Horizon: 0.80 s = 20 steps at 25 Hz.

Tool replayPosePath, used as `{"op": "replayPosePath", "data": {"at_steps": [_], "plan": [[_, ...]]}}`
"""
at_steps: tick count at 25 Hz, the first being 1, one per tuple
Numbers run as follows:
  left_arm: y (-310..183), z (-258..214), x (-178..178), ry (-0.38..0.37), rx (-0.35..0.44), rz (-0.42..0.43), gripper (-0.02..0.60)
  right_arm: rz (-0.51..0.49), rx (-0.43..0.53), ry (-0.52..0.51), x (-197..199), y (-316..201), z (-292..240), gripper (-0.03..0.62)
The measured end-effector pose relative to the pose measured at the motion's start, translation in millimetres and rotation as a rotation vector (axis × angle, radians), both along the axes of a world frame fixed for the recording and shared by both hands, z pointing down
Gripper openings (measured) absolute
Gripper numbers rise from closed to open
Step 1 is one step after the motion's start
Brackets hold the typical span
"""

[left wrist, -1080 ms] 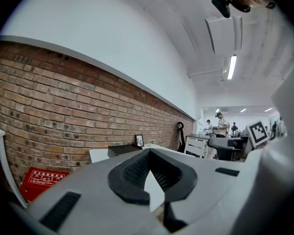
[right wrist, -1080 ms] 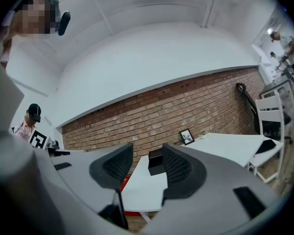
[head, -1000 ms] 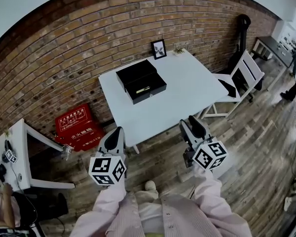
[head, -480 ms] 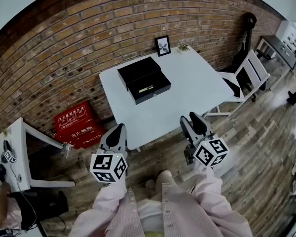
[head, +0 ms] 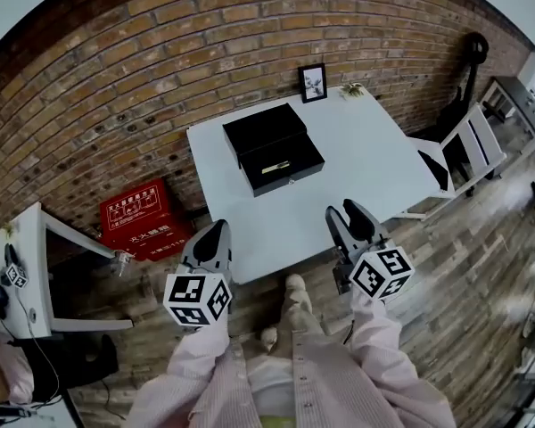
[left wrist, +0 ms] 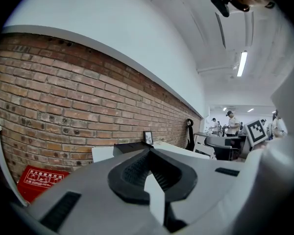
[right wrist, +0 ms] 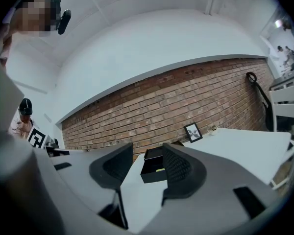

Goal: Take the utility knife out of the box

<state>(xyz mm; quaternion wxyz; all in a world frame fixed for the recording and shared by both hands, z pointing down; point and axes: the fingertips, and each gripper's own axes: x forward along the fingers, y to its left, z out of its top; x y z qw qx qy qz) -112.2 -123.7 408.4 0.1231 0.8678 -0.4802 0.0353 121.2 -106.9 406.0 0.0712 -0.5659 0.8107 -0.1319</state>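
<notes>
An open black box lies on the white table, its lid folded back toward the brick wall. Inside it lies the utility knife, a small yellowish bar. My left gripper hangs over the floor just short of the table's near edge, shut and empty. My right gripper is at the same edge, open and empty. In the right gripper view the box and the knife show between that gripper's jaws, far ahead. In the left gripper view the left gripper has its pads together.
A framed picture and a small plant stand at the table's far edge by the brick wall. A red box lies on the floor at left. A white chair stands right of the table, and a white side table at far left.
The person has stepped toward the table, so the table and box sit nearer and lower in the head view. Both grippers kept their pose and state.
</notes>
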Motion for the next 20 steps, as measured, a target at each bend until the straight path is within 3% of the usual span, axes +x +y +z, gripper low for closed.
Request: {"op": "replayPosePath", "data": {"at_steps": [20], "plan": [[-120, 31, 41, 0.001, -0.113, -0.148, -0.008, -0.224, -0.105, 0.044, 16, -161, 32, 0.170]]}}
